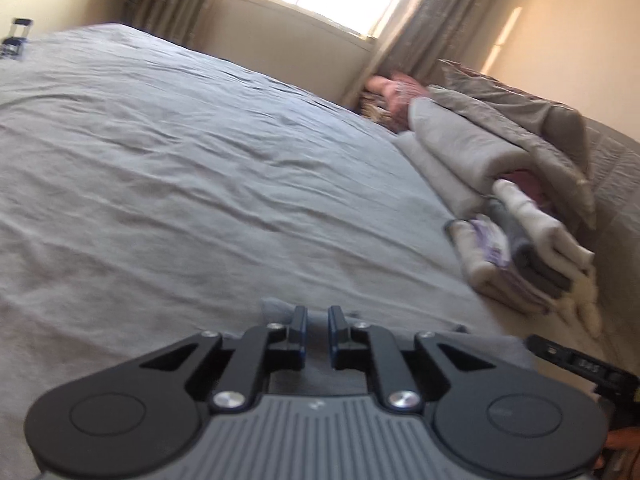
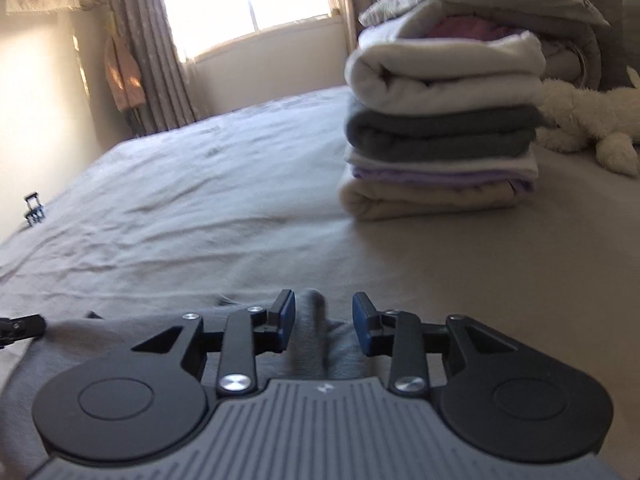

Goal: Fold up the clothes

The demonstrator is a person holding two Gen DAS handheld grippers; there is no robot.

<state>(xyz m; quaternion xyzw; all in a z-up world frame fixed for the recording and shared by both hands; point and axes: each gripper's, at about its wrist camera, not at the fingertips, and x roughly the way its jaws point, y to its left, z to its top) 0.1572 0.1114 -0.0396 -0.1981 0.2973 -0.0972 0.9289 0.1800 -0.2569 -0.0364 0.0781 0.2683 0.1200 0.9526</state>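
A grey garment (image 2: 310,336) lies on the bed at the near edge, under both grippers; it also shows in the left wrist view (image 1: 320,320). My left gripper (image 1: 317,332) stands with its jaws close together, a narrow gap between them, with grey cloth in the gap. My right gripper (image 2: 324,328) is open, its fingers either side of a raised ridge of the grey garment. A stack of folded clothes (image 2: 440,136) in white, dark grey, lilac and beige stands on the bed ahead to the right; it also shows in the left wrist view (image 1: 520,248).
The bed has a wrinkled grey sheet (image 1: 200,160). Folded blankets and pillows (image 1: 500,132) lie behind the stack. A white plush toy (image 2: 592,120) lies to its right. A small dark object (image 2: 34,208) sits at the bed's far left edge. A window with curtains (image 2: 248,0) is behind.
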